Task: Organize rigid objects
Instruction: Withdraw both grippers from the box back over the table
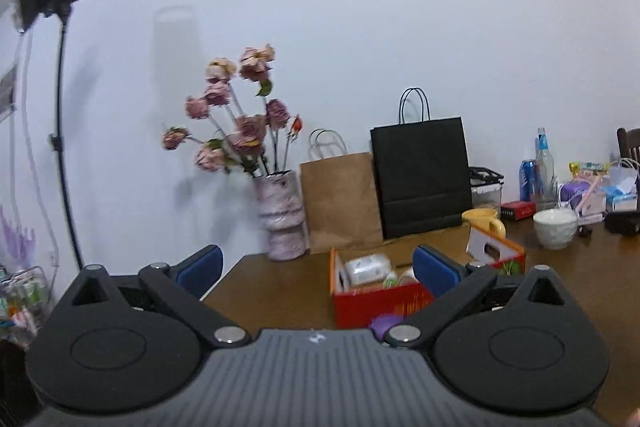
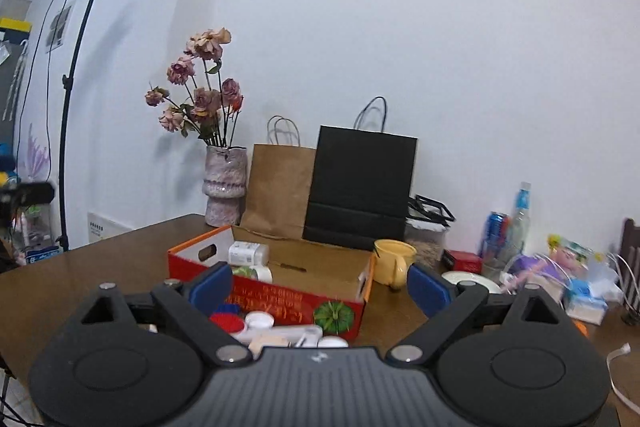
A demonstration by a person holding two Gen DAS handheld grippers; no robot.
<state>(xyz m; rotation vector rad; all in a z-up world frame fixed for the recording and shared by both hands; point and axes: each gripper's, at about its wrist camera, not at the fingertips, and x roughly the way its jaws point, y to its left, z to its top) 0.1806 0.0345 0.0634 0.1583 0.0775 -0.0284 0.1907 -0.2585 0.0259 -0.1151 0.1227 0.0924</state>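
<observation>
A red and orange cardboard box (image 1: 382, 303) (image 2: 276, 297) stands open on the brown wooden table (image 1: 280, 291) (image 2: 100, 267). White bottles (image 1: 366, 267) (image 2: 248, 253) lie inside it. In the right wrist view, small white and red items (image 2: 260, 323) lie on the table in front of the box. My left gripper (image 1: 318, 269) is open with nothing between its blue pads, and it sits just short of the box. My right gripper (image 2: 320, 285) is open too, held level before the box, empty.
A vase of dried roses (image 1: 282, 215) (image 2: 224, 183), a brown paper bag (image 1: 340, 199) (image 2: 280, 187) and a black paper bag (image 1: 422, 175) (image 2: 360, 183) stand along the wall. A yellow mug (image 2: 394, 263), a white bowl (image 1: 556, 227), bottles and packets crowd the right. A light stand (image 2: 76, 87) stands left.
</observation>
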